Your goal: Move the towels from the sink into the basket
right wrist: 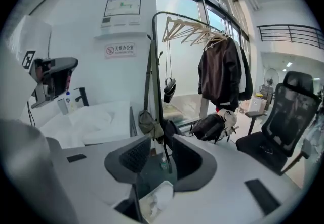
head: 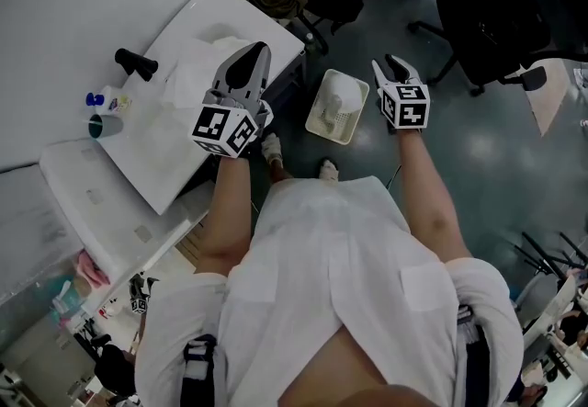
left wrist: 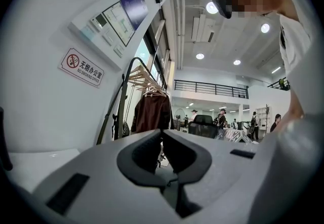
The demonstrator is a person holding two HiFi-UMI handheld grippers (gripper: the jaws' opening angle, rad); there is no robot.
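1. We see one white folded towel (head: 342, 100) already lying inside the small white perforated plastic basket (head: 317, 116) on the dark floor, so part of the job looks done.
2. The right gripper (head: 393, 63) hangs just beside the basket's far corner. Its jaws stand part-way open with nothing between them, and it has no hold on that towel.
3. Crumpled white towels (head: 197, 65) lie in the white rectangular sink (head: 165, 166); we judge these are what is left to move.
4. The left gripper (head: 260, 51) hovers at the sink's edge near those towels, with its jaw tips drawn together and nothing between them.
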